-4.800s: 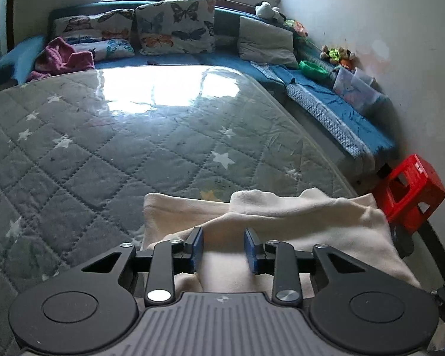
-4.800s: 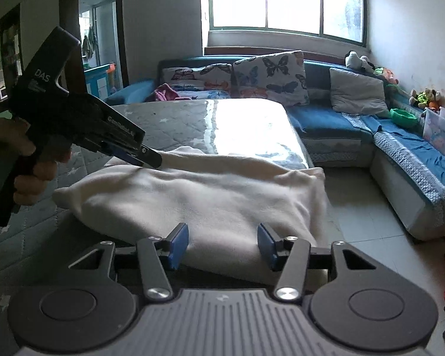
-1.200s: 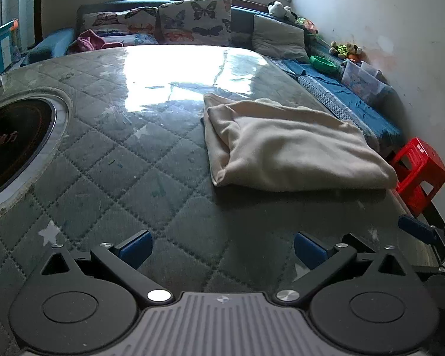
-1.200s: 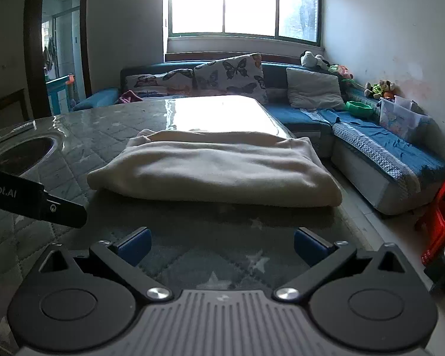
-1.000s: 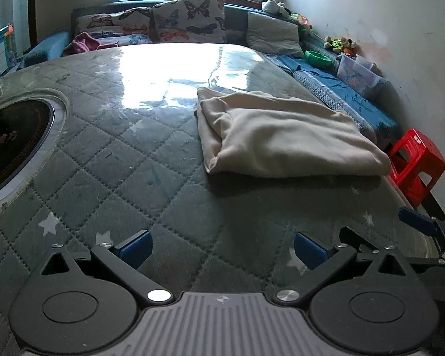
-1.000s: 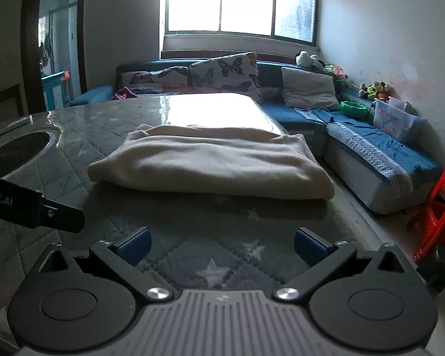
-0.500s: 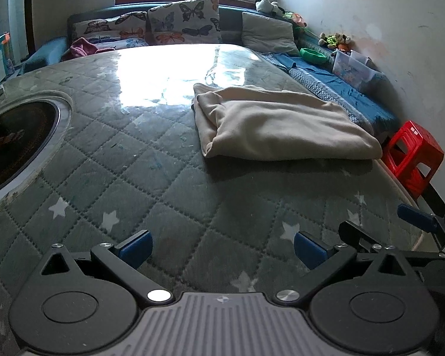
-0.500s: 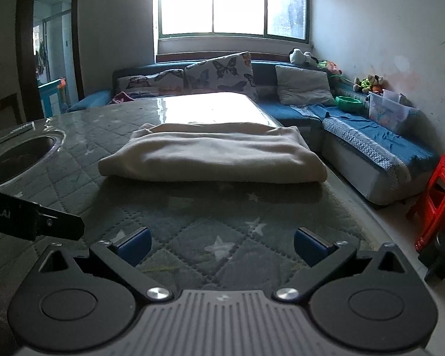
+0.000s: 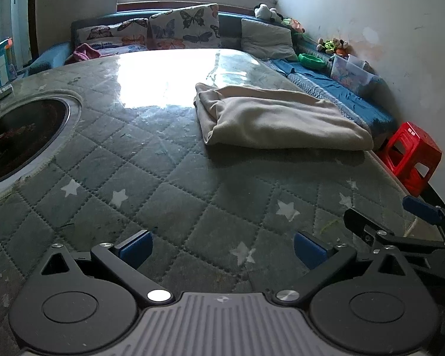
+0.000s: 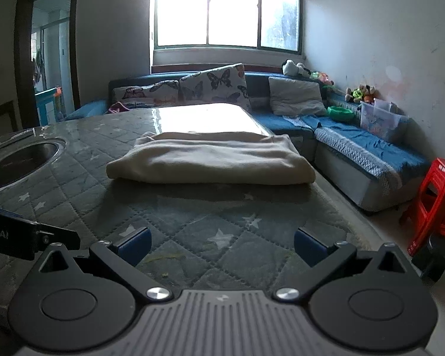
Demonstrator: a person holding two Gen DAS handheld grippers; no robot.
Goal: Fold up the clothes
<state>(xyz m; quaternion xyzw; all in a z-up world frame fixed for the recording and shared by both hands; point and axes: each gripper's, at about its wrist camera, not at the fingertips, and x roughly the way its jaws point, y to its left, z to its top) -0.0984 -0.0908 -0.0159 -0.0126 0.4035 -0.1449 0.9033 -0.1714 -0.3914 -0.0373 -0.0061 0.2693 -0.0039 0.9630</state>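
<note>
A cream garment (image 9: 279, 118) lies folded into a thick rectangle on the quilted grey table cover (image 9: 169, 184), toward the table's right side; the right wrist view has the garment (image 10: 213, 160) straight ahead. My left gripper (image 9: 222, 247) hovers open near the table's front edge, well short of the garment, nothing between its blue pads. My right gripper (image 10: 221, 244) is open too, empty, low over the front edge. The right gripper's fingers (image 9: 421, 209) show at the lower right of the left wrist view, and the left gripper's body (image 10: 20, 233) at the left edge of the right wrist view.
A round steel basin (image 9: 20, 139) is sunk into the table at the left. A blue sofa (image 10: 356, 145) with butterfly cushions (image 10: 213, 84) wraps the far and right sides. A red plastic stool (image 10: 436, 198) stands on the floor at the right, by the table's edge.
Both grippers let go of the garment, opened wide and pulled back toward the front edge. The folded garment stays where it was left and now looks farther away.
</note>
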